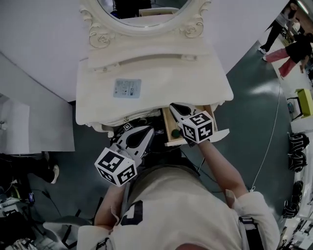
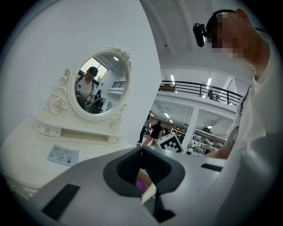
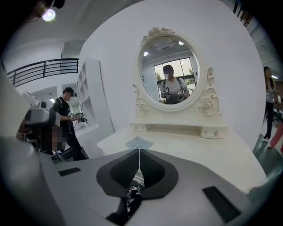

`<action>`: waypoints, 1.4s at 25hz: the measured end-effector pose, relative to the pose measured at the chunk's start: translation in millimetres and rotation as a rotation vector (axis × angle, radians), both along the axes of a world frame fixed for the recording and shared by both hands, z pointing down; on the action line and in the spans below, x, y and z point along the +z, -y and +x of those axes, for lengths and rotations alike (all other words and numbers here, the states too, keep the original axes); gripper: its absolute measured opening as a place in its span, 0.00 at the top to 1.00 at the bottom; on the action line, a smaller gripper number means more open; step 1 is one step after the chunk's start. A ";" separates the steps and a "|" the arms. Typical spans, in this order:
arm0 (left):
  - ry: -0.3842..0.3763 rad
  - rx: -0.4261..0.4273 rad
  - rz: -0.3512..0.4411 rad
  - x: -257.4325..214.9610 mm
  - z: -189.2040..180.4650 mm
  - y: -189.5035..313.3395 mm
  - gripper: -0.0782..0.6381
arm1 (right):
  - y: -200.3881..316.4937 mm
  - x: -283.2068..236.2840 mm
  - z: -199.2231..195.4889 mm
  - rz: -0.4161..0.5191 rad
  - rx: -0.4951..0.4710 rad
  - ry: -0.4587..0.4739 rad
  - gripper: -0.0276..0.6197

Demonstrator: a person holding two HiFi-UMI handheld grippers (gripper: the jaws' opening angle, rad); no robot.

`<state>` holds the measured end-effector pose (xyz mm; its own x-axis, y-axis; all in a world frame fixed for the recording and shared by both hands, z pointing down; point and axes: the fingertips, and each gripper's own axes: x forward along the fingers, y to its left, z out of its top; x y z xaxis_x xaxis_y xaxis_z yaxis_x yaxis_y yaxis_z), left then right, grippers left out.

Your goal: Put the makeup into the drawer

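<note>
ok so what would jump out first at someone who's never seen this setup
The ornate white dressing table with its oval mirror fills the middle of the head view. Just in front of it the left gripper and right gripper, each carrying a black-and-white marker cube, hover with jaws shut and empty. Both are close to the open drawer at the table's front right.

Bright under the round white ceiling lamp [image 3: 48, 14] at eleven o'clock, sheen on the dark green floor [image 1: 266, 90] at three o'clock, fisheye bowing and black corners in both gripper views, grey left gripper [image 2: 141, 152] slightly soft.
</note>
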<state>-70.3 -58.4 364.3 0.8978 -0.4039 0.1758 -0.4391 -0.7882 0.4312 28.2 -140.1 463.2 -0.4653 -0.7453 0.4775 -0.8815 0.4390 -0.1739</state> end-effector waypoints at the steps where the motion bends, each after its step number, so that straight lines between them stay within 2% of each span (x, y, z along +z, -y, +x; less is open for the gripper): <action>1: 0.000 -0.012 0.000 -0.2 -3.4 1.5 0.81 | 3.1 -0.1 -4.3 0.000 -0.013 -0.003 0.91; 16: 0.005 -0.257 0.002 -3.6 -59.2 38.7 0.81 | 57.9 8.7 -79.5 -0.037 -0.277 -0.033 0.91; 29: 0.018 -0.313 -0.071 13.8 -71.1 50.9 0.81 | 121.4 56.8 -129.8 -0.070 -0.384 -0.114 0.90; 30: 0.019 -0.309 -0.077 14.6 -69.5 50.3 0.81 | 125.3 63.4 -133.9 -0.082 -0.401 -0.128 0.87; 31: 0.018 -0.305 -0.081 15.4 -67.7 49.9 0.81 | 128.5 70.8 -137.9 -0.097 -0.423 -0.149 0.70; 32: 0.018 -0.301 -0.084 16.1 -66.3 49.9 0.81 | 131.5 78.7 -141.9 -0.110 -0.448 -0.177 0.59; 35: 0.020 -0.296 -0.089 17.1 -66.3 50.8 0.81 | 140.0 100.8 -154.5 -0.113 -0.530 -0.295 0.58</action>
<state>-136.6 -109.1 381.4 0.7395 -0.6296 0.2381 -0.6528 -0.5846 0.4817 -126.2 -280.1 564.0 -0.5947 -0.3860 0.7053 -0.5663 0.8238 -0.0266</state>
